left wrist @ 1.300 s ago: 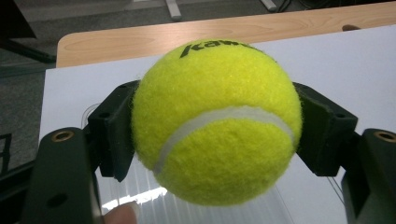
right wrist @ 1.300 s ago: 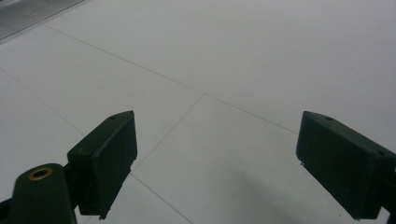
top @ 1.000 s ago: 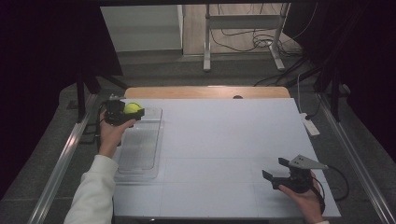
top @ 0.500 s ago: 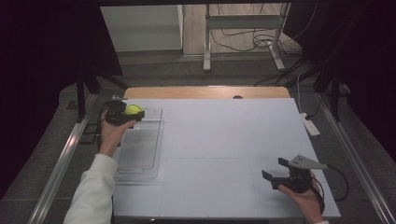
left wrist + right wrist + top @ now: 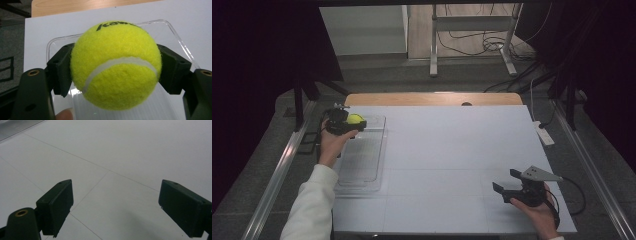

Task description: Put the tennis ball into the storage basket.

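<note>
1. the tennis ball [image 5: 115, 65] is bright yellow with a white seam; black letters near its top read "kaw", and the rest of the word curves out of sight.
2. the left tongs [image 5: 353, 123] hold the ball, one black jaw pressed on each side of it.
3. in the high view the ball [image 5: 355, 119] sits above the far end of a clear plastic tray [image 5: 372, 165] at the left of the white table [image 5: 452, 150].
4. the tray [image 5: 175, 35] lies under the ball, and nothing can be seen lying in it.
5. the right tongs [image 5: 508, 183] hover wide apart and empty over the near right part of the table, well apart from the tray.
6. in the right gripper view the right tongs [image 5: 115, 207] frame bare table [image 5: 120, 152] with thin seam lines.
</note>
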The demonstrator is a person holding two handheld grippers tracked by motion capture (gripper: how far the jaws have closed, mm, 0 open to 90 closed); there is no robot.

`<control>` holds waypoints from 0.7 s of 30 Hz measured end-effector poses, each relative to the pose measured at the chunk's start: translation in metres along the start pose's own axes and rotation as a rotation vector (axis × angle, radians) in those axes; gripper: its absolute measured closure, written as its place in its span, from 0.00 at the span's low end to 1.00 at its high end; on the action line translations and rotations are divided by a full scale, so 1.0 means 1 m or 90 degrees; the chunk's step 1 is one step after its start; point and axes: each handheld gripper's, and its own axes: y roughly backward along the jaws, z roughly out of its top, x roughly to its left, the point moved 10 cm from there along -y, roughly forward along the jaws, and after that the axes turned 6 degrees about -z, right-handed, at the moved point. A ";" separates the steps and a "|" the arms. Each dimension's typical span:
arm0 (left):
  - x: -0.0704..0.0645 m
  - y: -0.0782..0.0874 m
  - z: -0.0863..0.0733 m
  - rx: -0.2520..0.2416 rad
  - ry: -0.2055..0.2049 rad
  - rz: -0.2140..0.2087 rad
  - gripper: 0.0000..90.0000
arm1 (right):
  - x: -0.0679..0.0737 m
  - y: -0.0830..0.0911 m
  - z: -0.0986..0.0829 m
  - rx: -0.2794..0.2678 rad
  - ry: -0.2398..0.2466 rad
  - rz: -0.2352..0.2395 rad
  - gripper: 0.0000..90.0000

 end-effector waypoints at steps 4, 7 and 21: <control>0.002 -0.004 -0.002 0.009 0.003 0.005 0.28 | 0.002 -0.001 0.000 0.001 0.004 0.000 0.14; 0.003 -0.005 -0.002 0.013 0.000 0.008 0.28 | 0.001 -0.002 -0.001 0.003 0.004 0.000 0.14; 0.005 -0.015 -0.007 0.039 -0.003 0.019 0.28 | 0.000 -0.001 -0.001 0.003 0.004 -0.001 0.14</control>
